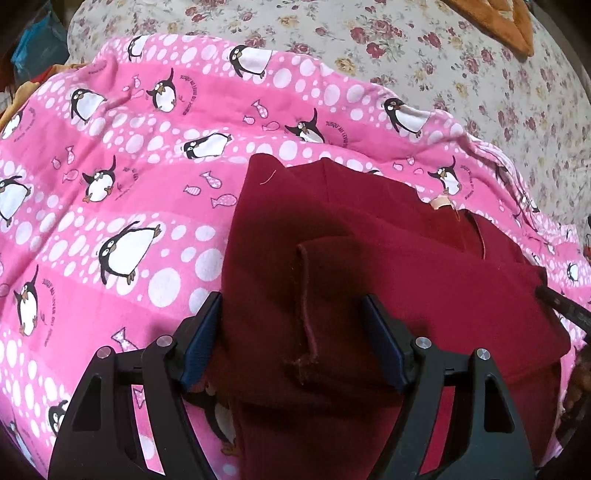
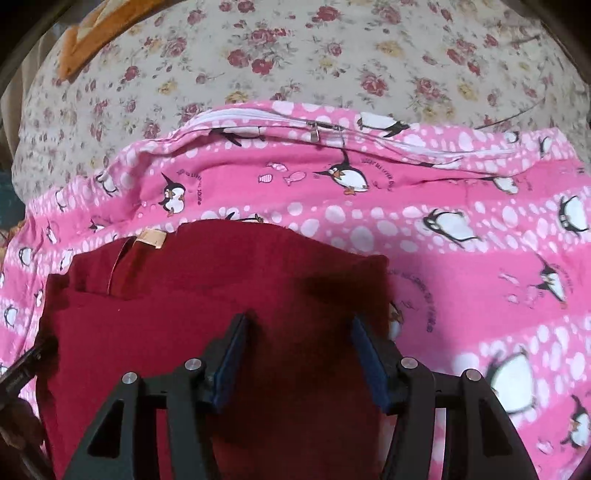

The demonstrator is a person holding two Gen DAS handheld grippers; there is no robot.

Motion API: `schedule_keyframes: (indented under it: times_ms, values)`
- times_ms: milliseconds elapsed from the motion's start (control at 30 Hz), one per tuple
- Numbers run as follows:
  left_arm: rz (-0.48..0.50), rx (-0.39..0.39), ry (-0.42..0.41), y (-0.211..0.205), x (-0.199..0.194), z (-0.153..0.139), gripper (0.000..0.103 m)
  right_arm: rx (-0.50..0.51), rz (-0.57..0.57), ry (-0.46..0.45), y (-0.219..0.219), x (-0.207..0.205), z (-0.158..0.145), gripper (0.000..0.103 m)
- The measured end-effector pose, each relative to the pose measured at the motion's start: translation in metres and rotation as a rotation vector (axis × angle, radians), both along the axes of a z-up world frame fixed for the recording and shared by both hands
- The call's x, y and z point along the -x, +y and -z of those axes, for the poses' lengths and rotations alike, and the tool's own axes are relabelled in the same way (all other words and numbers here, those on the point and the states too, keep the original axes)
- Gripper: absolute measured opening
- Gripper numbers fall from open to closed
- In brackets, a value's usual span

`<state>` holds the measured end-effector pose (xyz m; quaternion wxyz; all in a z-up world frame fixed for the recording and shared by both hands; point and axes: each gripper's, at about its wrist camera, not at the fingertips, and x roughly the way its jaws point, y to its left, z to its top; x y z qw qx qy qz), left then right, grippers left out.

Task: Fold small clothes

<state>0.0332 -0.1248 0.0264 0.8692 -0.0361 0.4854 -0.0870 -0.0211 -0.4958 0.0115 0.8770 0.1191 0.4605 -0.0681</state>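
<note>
While you hold both tools over the dark red garment, the jaws of each one stand wide apart. Your left gripper has its two blue pads on either side of a raised fold with a stitched seam; the left pad sits right at the garment's left edge, where red meets pink. The cloth lies between the pads, but they are not squeezing it. Your right gripper is also spread wide over flat red cloth, and nothing is pinched there either. You cannot tell if its tips press on the cloth or hang just above it.

The red garment lies folded on a pink blanket with white dots, fish and penguins. In the right view its far edge curves just below a row of white dots, and its right edge drops straight down next to the right pad. Lots of pink blanket lies free to the left in the left view and to the right in the right view. Past the blanket is a flowered sheet, and an orange thing lies on it at the far corner.

A small tan label sits at the far edge of the garment; no words can be read on it. Curved writing arcs beside some penguins, too small to read. A white zipper runs along the blanket's far edge.
</note>
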Motion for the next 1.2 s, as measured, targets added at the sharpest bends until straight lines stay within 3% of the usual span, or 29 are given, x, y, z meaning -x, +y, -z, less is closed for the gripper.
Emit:
schedule_keyframes:
  times_ms: [200, 333, 500, 667, 867, 967, 1200]
  values:
    - [-0.004, -0.01, -0.012, -0.002, 0.0, 0.0, 0.076, 0.008, -0.038, -0.032, 0.006, 0.041, -0.021, 0.055]
    - [-0.003, -0.017, -0.021, -0.003, 0.002, 0.0, 0.076, 0.051, -0.041, 0.023, 0.008, 0.057, -0.002, 0.055]
    - [0.005, -0.045, -0.022, -0.002, 0.01, -0.006, 0.076, -0.01, -0.003, 0.021, -0.003, 0.066, 0.003, 0.06]
    - [0.044, -0.079, -0.045, 0.001, 0.035, -0.019, 0.076, -0.021, -0.04, -0.004, 0.007, 0.094, -0.017, 0.06]
    - [0.09, -0.095, -0.03, 0.004, 0.069, -0.029, 0.076, -0.047, -0.086, 0.029, 0.017, 0.128, -0.019, 0.062]
    - [0.117, -0.083, -0.016, 0.006, 0.088, -0.032, 0.076, -0.071, -0.086, 0.022, 0.02, 0.147, -0.018, 0.068]
    - [0.152, -0.028, 0.046, 0.017, 0.127, -0.033, 0.076, -0.088, -0.109, 0.051, 0.031, 0.181, -0.006, 0.069]
